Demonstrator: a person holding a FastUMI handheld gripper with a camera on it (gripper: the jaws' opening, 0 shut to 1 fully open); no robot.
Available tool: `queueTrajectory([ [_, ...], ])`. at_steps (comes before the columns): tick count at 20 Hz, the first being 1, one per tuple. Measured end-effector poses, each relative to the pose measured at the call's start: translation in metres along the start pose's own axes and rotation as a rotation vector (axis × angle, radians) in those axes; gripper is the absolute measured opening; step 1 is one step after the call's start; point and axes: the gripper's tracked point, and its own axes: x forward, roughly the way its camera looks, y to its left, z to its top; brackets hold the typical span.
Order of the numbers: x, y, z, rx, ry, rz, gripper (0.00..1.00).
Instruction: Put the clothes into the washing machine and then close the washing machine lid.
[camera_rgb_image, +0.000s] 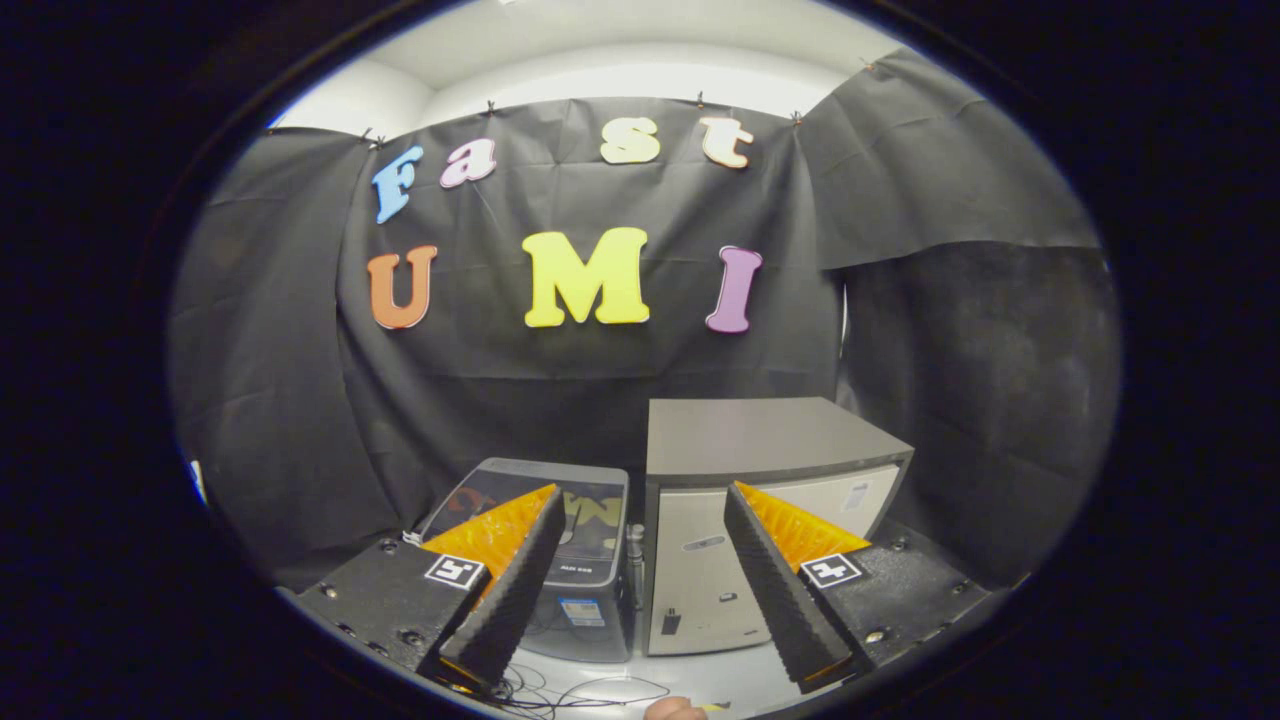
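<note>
My gripper is open, its two orange-backed black fingers spread wide with nothing between them. Beyond the fingers stands a small grey washing machine with a dark glossy lid on top; the lid lies flat and shut. No clothes are visible. The left finger covers part of the machine's left side.
A taller grey and silver cabinet stands right beside the washing machine, partly behind my right finger. Thin cables trail on the pale floor in front of both. A small bit of a hand shows below the fingers. Black cloth walls close the booth.
</note>
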Motion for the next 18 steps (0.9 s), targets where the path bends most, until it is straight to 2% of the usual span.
queueTrajectory([
  [18,0.0020,-0.0082,-0.0025,0.012,0.006,0.003,1.00],
])
